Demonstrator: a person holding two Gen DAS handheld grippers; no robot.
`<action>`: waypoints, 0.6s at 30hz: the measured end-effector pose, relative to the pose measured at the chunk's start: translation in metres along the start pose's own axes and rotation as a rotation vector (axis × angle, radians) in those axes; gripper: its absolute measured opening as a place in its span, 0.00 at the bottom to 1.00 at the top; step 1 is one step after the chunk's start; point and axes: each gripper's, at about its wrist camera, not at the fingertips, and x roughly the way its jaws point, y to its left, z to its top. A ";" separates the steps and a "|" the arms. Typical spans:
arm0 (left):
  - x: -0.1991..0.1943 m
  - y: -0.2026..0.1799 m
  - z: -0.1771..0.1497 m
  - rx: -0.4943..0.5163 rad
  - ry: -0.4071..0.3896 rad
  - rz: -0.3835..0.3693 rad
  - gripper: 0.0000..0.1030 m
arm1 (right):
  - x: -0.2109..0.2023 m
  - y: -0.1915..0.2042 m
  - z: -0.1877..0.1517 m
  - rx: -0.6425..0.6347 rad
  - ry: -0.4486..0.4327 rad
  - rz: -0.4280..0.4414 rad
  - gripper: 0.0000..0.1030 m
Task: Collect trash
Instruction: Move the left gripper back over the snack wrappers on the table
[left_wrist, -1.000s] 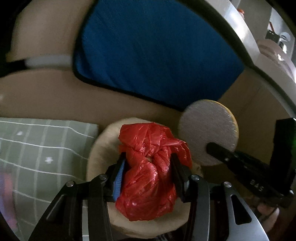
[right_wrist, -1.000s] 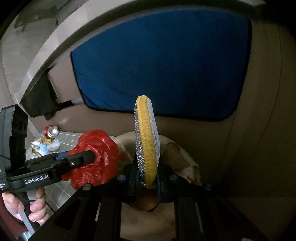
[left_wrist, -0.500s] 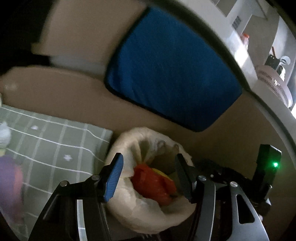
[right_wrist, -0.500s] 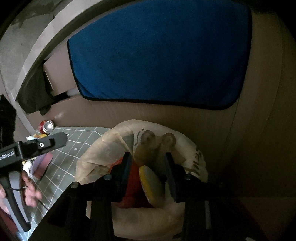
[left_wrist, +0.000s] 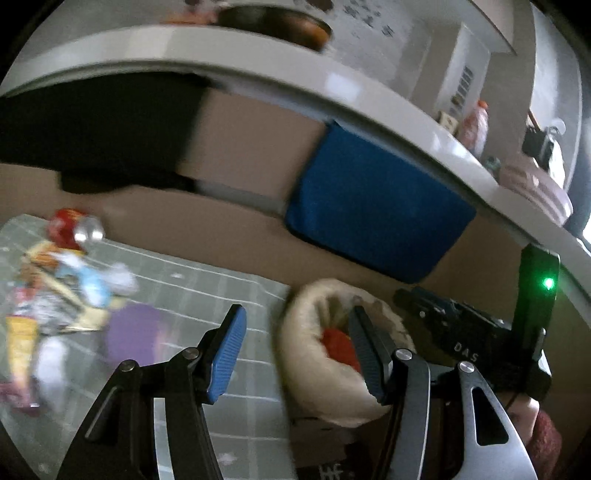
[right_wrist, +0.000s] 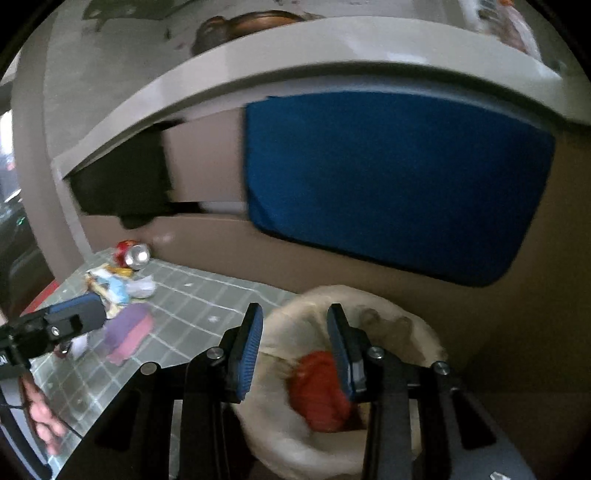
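Standing wide apart, the left gripper (left_wrist: 295, 347) fingers hold nothing; the right gripper (right_wrist: 295, 347) fingers are partly spread, also empty. A red wad (right_wrist: 319, 391) lies in the cream bag (right_wrist: 417, 332), below the right fingers; its long axis cannot be told. Can (right_wrist: 133, 254) and wrappers (right_wrist: 114, 284) lie on the mat (right_wrist: 192, 310), left of both.
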 end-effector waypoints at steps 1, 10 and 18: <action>-0.010 0.009 0.002 -0.012 -0.016 0.014 0.57 | -0.001 0.013 0.001 -0.021 -0.007 0.010 0.34; -0.077 0.119 -0.003 -0.151 -0.097 0.185 0.57 | 0.014 0.098 0.009 -0.086 0.005 0.125 0.34; -0.083 0.212 -0.040 -0.265 -0.031 0.310 0.57 | 0.045 0.151 0.003 -0.140 0.048 0.197 0.34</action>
